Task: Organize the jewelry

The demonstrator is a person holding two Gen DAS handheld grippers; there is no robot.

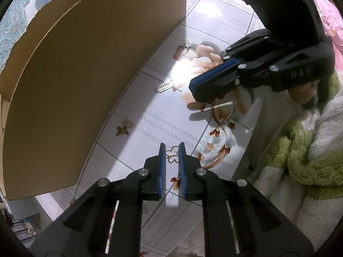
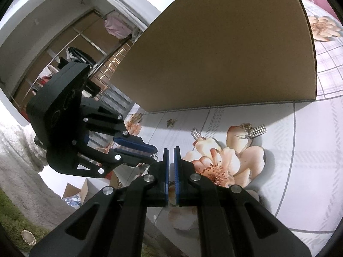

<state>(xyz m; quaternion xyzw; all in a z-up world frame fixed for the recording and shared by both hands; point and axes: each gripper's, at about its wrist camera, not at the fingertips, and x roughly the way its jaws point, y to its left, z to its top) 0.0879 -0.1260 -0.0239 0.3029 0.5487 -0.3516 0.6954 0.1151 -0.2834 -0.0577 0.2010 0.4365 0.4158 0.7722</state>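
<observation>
Four pieces of jewelry show on the bench [image 1: 163,115]: two gold butterfly pendants [image 1: 122,129] [image 1: 172,154] and two silver ladder-shaped earrings [image 1: 164,87] [image 1: 187,42], one tangled with a gold chain [image 1: 179,48]. One cardboard box [image 1: 90,68] stands beside them. Two grippers [image 1: 172,147] [image 1: 196,87] are present.

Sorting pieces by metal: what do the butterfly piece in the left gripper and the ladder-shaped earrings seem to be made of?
Butterfly piece: thin gold-toned metal outline, seemingly wire; glossy. Ladder-shaped earrings: silver-toned metal, bright glints on the rungs. Whether plated or solid cannot be told.
</observation>
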